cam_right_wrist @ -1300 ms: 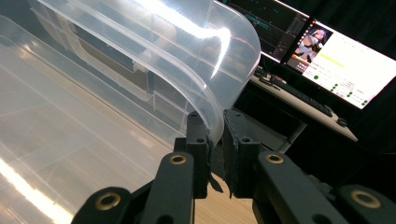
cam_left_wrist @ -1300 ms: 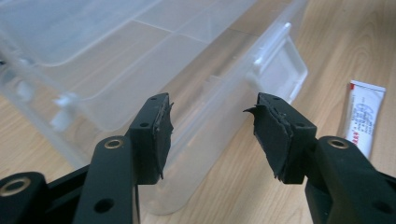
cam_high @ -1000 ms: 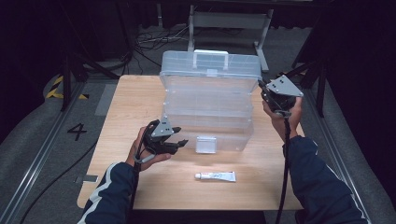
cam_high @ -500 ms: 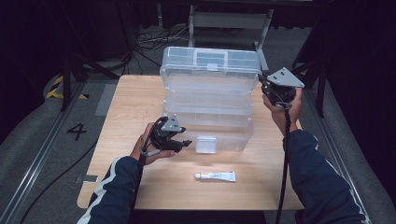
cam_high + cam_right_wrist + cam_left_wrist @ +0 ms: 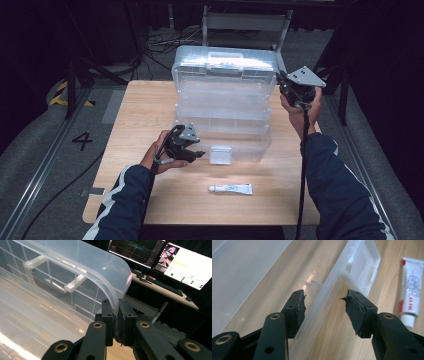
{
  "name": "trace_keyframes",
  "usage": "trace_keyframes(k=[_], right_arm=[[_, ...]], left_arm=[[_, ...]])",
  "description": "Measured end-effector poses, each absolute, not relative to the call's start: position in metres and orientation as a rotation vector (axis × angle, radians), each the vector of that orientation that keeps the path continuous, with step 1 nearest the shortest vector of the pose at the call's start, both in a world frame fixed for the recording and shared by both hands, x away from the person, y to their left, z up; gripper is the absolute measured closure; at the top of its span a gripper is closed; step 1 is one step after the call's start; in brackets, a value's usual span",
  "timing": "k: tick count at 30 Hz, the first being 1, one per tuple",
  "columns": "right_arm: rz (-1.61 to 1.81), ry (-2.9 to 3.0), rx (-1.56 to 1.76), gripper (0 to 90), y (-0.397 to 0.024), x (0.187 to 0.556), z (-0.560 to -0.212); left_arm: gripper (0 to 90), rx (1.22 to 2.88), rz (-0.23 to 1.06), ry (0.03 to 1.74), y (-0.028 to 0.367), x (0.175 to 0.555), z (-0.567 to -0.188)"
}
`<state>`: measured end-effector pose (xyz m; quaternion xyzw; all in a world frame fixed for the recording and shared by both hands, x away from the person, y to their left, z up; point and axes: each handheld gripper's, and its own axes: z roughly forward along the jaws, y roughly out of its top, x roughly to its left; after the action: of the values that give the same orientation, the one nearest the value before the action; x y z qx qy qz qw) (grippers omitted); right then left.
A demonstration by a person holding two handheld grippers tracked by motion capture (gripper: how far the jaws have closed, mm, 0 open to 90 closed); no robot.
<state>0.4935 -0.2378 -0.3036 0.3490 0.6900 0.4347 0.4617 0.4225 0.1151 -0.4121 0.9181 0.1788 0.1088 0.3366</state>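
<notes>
A clear plastic organiser box (image 5: 222, 137) stands mid-table with its lid (image 5: 225, 70) swung up. My right gripper (image 5: 282, 85) at the box's right side is shut on the lid's curved rim (image 5: 110, 287), which sits between its pads (image 5: 115, 303). My left gripper (image 5: 200, 152) is at the box's front left. Its jaws (image 5: 325, 296) straddle the box's front wall (image 5: 329, 282) beside the latch (image 5: 362, 267) and have just been closing. One pad rests on the wall and the other stands apart. A white tube (image 5: 231, 189) lies in front of the box.
The wooden table (image 5: 145, 105) has bare room left of the box and along its front edge. A chair (image 5: 247, 22) stands behind the table. Monitors and a keyboard (image 5: 175, 262) sit on a desk beyond the right gripper.
My right gripper has risen slightly with the lid's rim in it, tipping the lid further up. The left gripper has stayed at the box's front.
</notes>
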Motion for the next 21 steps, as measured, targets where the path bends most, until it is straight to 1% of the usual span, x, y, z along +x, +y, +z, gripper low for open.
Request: trace_keyframes(k=[1,3,6,8,16,18,21], right_arm=[[1.074,1.694,0.863,84.5,-0.238,0.495,-0.304],[1.075,1.687,0.871,84.8,-0.237,0.497,-0.303],[1.072,1.681,0.876,84.9,-0.236,0.5,-0.303],[1.073,1.672,0.881,85.1,-0.236,0.502,-0.303],[1.085,1.68,0.899,85.3,-0.237,0.511,-0.301],[1.089,1.685,0.906,85.3,-0.237,0.513,-0.3],[1.09,1.686,0.898,85.4,-0.238,0.513,-0.3]], left_arm=[[51.1,2.398,0.281,0.467,0.116,0.424,-0.413],[54.1,2.405,0.296,0.478,0.117,0.425,-0.413],[60.8,2.421,0.316,0.488,0.119,0.427,-0.413],[63.4,2.443,0.337,0.483,0.119,0.427,-0.414],[68.2,2.466,0.313,0.425,0.12,0.431,-0.412],[71.2,2.443,0.335,0.389,0.12,0.427,-0.408],[71.8,2.463,0.352,0.365,0.117,0.424,-0.408]])
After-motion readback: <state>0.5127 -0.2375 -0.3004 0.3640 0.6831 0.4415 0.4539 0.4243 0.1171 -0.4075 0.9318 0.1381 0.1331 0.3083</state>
